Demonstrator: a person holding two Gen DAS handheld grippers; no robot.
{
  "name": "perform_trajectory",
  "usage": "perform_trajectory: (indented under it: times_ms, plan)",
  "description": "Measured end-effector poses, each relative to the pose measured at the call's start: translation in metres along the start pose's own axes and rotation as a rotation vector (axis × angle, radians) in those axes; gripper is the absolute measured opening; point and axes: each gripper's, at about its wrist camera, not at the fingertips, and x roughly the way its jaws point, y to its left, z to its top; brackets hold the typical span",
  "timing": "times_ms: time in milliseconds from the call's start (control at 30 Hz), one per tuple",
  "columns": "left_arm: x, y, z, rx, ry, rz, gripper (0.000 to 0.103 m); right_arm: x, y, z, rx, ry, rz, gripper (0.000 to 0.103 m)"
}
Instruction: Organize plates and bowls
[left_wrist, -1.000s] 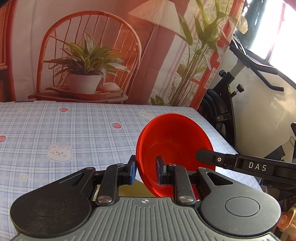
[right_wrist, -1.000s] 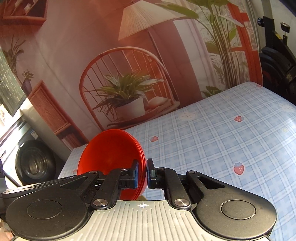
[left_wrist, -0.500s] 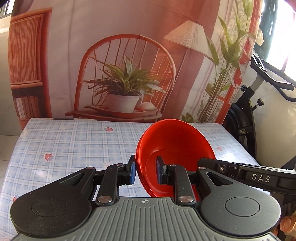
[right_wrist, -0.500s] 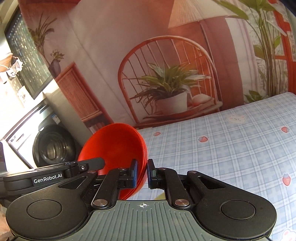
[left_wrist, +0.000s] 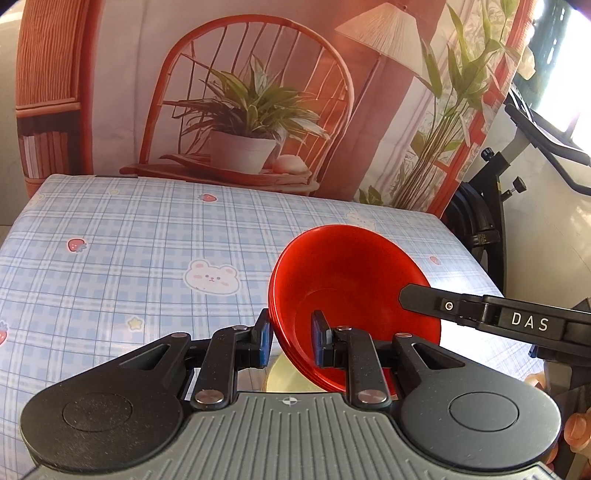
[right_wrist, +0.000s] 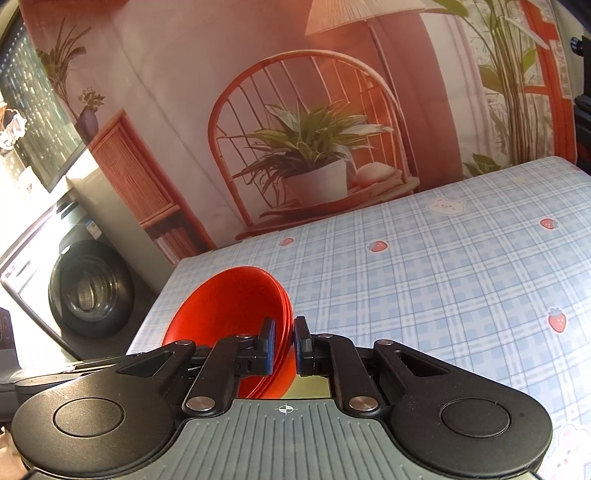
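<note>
A stack of red bowls (left_wrist: 347, 291) is held tilted above the table, gripped on opposite rims by both grippers. My left gripper (left_wrist: 291, 338) is shut on the stack's left rim, one finger inside and one outside. My right gripper (right_wrist: 284, 345) is shut on the stack's (right_wrist: 229, 314) right rim. The right gripper's black finger with "DAS" lettering (left_wrist: 517, 319) crosses the lower right of the left wrist view. A yellowish round object (left_wrist: 284, 378) shows under the stack; I cannot tell what it is.
The table (left_wrist: 129, 258) has a blue plaid cloth with bear and strawberry prints. A printed backdrop (left_wrist: 240, 92) hangs behind it. An exercise bike (left_wrist: 491, 206) stands right of the table, a washing machine (right_wrist: 88, 288) left of it.
Both grippers and the red bowl stack have come lower and closer over the table; more of the tabletop now fills both views. The grip on the stack is unchanged.
</note>
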Motion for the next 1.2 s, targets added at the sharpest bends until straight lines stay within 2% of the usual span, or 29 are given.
perform_trajectory:
  times_ms: [167, 533, 700, 1200]
  plan:
    - [0.011, -0.009, -0.016, 0.006, 0.038, -0.016, 0.023, -0.003, -0.021, -0.017, 0.042, 0.021, -0.024, 0.011]
    - [0.025, -0.018, -0.039, 0.024, 0.087, 0.018, 0.023, 0.0, -0.042, -0.047, 0.092, 0.053, -0.029, 0.013]
    - [0.025, -0.023, -0.045, 0.047, 0.086, 0.042, 0.023, 0.0, -0.044, -0.052, 0.093, 0.055, -0.018, 0.014]
    - [0.03, -0.02, -0.053, 0.027, 0.118, 0.039, 0.023, 0.005, -0.048, -0.059, 0.087, 0.075, -0.021, 0.015]
